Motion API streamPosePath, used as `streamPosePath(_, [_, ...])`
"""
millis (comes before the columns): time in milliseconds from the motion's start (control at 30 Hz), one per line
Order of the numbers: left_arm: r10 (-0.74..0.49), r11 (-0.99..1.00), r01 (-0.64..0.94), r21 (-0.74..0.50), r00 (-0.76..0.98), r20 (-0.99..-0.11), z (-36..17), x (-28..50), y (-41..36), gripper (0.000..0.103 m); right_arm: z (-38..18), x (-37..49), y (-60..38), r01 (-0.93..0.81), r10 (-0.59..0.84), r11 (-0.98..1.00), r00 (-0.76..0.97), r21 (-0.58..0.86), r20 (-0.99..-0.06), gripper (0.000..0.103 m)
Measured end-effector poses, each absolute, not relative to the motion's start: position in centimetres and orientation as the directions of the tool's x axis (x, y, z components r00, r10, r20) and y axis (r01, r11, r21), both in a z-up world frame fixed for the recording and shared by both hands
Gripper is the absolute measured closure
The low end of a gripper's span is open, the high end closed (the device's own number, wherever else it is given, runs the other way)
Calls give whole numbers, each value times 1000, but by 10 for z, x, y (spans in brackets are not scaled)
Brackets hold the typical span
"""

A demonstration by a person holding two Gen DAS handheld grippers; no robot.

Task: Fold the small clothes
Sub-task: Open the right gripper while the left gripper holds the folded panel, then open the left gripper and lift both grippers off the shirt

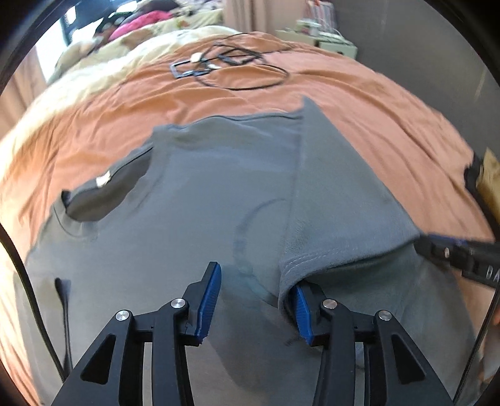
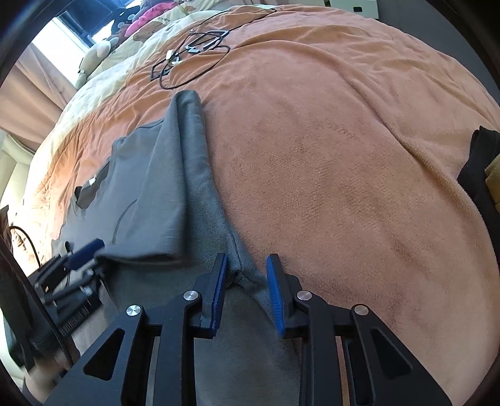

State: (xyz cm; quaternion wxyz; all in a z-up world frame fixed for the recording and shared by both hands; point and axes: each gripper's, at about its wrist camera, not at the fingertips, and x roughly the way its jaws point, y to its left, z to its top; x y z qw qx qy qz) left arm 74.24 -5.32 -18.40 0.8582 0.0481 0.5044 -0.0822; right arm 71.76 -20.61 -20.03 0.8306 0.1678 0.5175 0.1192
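A grey t-shirt (image 1: 193,200) lies flat on an orange blanket (image 1: 359,103), its right side folded over the body as a long flap (image 1: 331,193). My left gripper (image 1: 256,299) is open over the shirt's lower part; its right finger sits under the flap's hem. In the right wrist view the shirt (image 2: 150,187) lies at the left. My right gripper (image 2: 247,281) is open, its jaws on either side of a raised fold of grey cloth (image 2: 240,268) at the shirt's right edge. The left gripper also shows there (image 2: 84,253).
Black cables and a small frame (image 1: 225,65) lie on the blanket beyond the shirt. A cream duvet and pink clothes (image 1: 140,22) are at the far left. A black and tan item (image 2: 481,175) lies at the blanket's right edge.
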Motion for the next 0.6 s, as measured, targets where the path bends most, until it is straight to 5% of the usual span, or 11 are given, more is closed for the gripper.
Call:
streamPosePath(233, [-169,985,45,-168,457,-873,-178,754,-9,55,-202,717,-205,-36,370,918,437,395,-820,81])
streamPosePath(367, [-105,978,-108,-176,475,-874,-172,752,27,56,-202,717,-207,-39,372,917,438,396,-819,83])
streamPosePath(600, [-112,985,-63,-163,487,-866,-160,749,35,55,-197,716,-205,-49,372,919,434,391,-820,83])
